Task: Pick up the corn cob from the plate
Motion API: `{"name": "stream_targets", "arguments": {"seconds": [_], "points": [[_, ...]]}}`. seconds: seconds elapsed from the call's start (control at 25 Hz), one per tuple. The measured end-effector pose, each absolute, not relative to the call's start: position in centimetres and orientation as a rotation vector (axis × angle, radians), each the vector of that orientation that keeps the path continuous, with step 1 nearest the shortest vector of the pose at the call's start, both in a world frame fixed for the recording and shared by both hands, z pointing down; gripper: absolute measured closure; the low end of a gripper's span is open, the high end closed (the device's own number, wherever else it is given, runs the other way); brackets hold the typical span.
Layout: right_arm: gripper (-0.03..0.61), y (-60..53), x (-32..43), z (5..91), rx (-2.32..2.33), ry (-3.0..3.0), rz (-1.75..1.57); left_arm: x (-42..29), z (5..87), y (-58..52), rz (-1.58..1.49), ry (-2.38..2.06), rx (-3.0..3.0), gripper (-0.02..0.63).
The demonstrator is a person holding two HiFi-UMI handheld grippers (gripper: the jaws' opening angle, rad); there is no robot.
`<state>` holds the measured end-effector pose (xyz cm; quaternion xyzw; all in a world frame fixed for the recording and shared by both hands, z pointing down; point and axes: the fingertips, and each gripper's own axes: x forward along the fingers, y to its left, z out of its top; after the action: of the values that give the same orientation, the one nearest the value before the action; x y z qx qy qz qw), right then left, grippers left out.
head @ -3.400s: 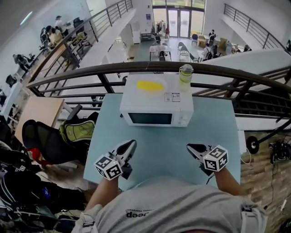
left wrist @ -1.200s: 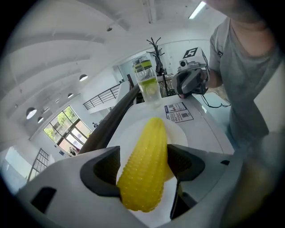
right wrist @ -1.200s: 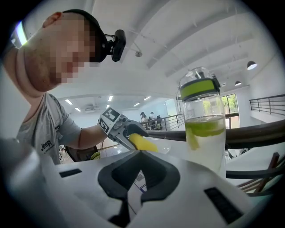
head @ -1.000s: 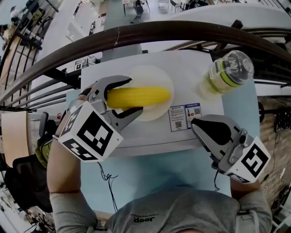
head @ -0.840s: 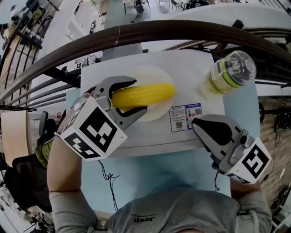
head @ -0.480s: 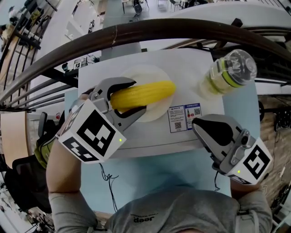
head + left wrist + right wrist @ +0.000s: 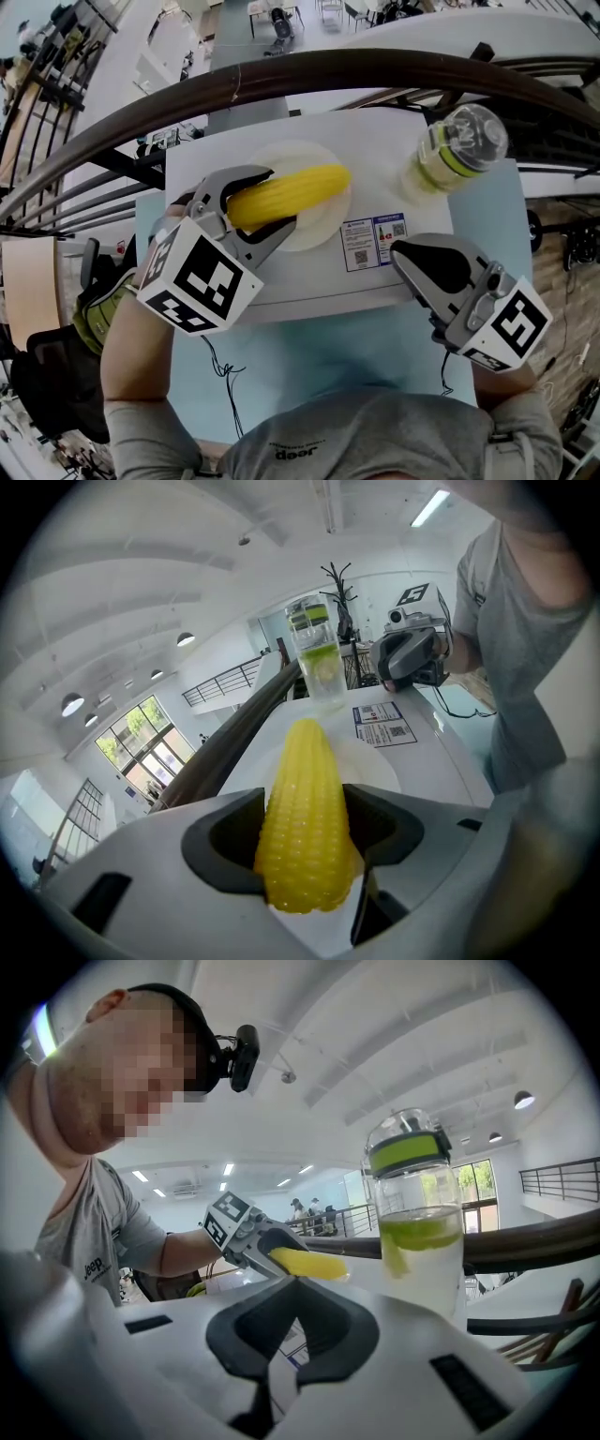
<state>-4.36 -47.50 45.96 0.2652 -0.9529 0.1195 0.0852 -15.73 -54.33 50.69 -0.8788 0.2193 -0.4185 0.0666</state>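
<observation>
A yellow corn cob [image 7: 286, 195] lies across a white plate [image 7: 321, 231] on top of the white microwave [image 7: 422, 281]. My left gripper [image 7: 279, 199] is shut on the cob's near end, with a jaw pressing on each side of the cob [image 7: 305, 827]. The cob's far end points right, tilted a little upward over the plate [image 7: 380, 771]. My right gripper [image 7: 400, 251] hovers by the microwave's front right, shut with nothing in it [image 7: 295, 1281]. From there the cob [image 7: 307, 1263] shows in the left gripper [image 7: 248, 1232].
A clear bottle with a green band [image 7: 450, 150] and lemon water stands on the microwave's right rear corner. A dark handrail [image 7: 281, 70] curves just behind. The microwave sits on a pale blue table [image 7: 328, 337].
The left jaws closed onto the cob, and the cob's right end lifted and swung slightly. The right gripper stayed in place.
</observation>
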Motion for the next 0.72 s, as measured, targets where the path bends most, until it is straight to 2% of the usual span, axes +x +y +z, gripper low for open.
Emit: {"name": "stream_targets", "arguments": {"seconds": [0.32, 0.72], "points": [[0.565, -47.3, -4.0, 45.3, 0.823, -2.823, 0.343, -16.5, 47.9, -54.6, -1.193, 0.776, -2.640, 0.341], [0.563, -44.6, -3.2, 41.1, 0.885, -2.834, 0.313, -16.0, 40.2, -51.7, -1.110, 0.830, -2.551, 0.341]]}}
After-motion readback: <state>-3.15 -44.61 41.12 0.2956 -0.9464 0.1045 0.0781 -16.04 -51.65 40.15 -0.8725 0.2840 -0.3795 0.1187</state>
